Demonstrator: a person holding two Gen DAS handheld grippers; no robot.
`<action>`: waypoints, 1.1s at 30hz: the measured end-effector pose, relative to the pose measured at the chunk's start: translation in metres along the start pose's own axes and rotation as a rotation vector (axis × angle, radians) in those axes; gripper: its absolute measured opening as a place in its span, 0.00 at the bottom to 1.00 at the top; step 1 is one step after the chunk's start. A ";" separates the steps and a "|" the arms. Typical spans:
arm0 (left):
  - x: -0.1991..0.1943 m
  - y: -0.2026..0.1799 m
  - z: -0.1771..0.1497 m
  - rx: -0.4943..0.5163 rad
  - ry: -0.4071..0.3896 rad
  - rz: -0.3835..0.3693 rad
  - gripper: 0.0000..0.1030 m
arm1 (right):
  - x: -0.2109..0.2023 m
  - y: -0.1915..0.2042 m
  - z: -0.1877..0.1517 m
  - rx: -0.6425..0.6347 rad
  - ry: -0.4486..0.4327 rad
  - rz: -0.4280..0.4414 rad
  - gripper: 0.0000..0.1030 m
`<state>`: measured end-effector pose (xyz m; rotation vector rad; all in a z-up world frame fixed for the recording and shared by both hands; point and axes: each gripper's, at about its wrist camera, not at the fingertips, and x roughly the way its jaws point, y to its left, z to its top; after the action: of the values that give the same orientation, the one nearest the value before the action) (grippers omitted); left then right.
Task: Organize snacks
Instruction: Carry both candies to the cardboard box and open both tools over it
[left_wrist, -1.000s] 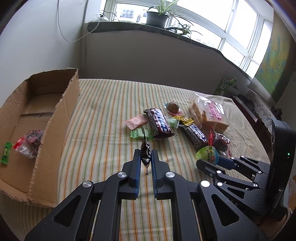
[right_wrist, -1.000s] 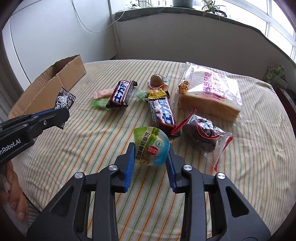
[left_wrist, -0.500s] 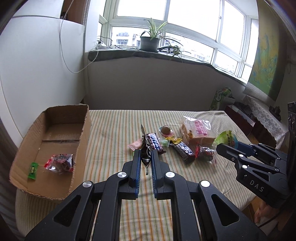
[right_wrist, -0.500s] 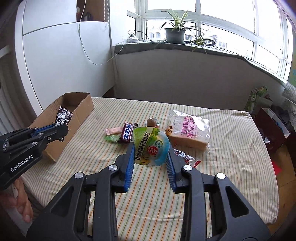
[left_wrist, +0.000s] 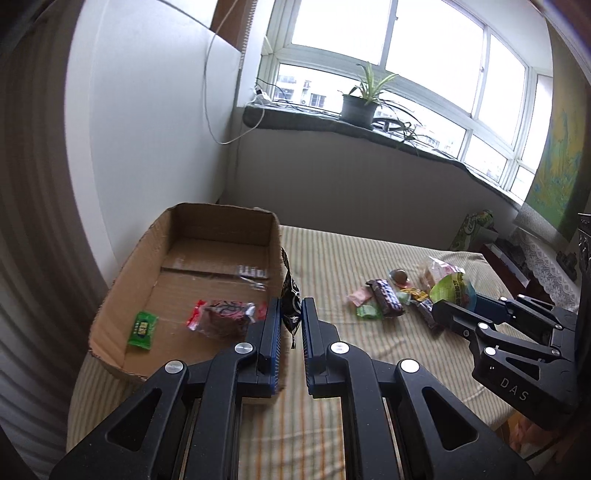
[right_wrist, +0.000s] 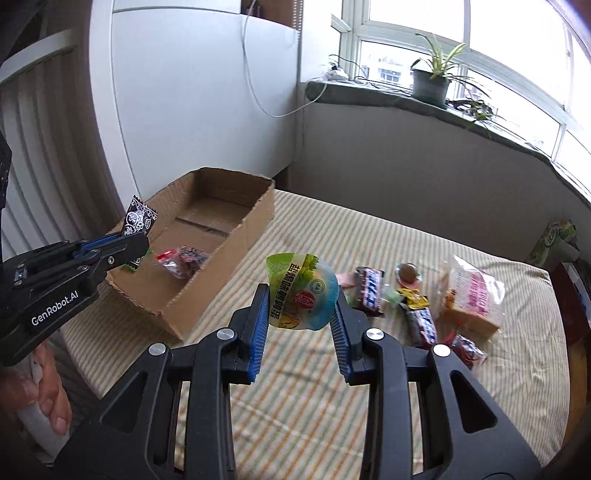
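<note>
So both tools are loaded right now. The left tool is pinched tight on a small black-and-white patterned sachet, which stands upright between the blue pads, long axis vertical. The right tool is clamped on a round green-and-blue plastic-wrapped snack.

The open brown cardboard box sits on the striped bed, around 10 to 11 o'clock from the left tool, its long axis running away from the camera. The sachet looks to be right about at the box's near right wall, maybe not quite over the inside yet, hard to tell with the fisheye. The left tool is clearly the nearer one; from the right tool the box is off at 10 o'clock.

Already in the box: a small green flat packet and a red-and-clear wrapped dark snack. The remaining pile lies well apart, around 1 o'clock: a dark purple wrapped candy bar and a clear bag of sliced bread among others. Nothing blocks the drop except the box wall itself.
</note>
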<state>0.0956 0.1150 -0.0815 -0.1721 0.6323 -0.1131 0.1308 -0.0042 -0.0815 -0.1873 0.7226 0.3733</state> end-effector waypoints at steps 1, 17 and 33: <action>0.000 0.013 0.000 -0.018 0.002 0.015 0.09 | 0.007 0.011 0.004 -0.016 0.004 0.020 0.32; 0.017 0.087 0.001 -0.114 0.046 0.075 0.10 | 0.069 0.087 0.031 -0.122 0.057 0.147 0.37; 0.003 0.106 -0.002 -0.177 0.021 0.133 0.68 | 0.065 0.080 0.027 -0.107 0.039 0.132 0.48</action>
<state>0.1027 0.2179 -0.1052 -0.2996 0.6734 0.0701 0.1604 0.0951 -0.1089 -0.2491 0.7561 0.5365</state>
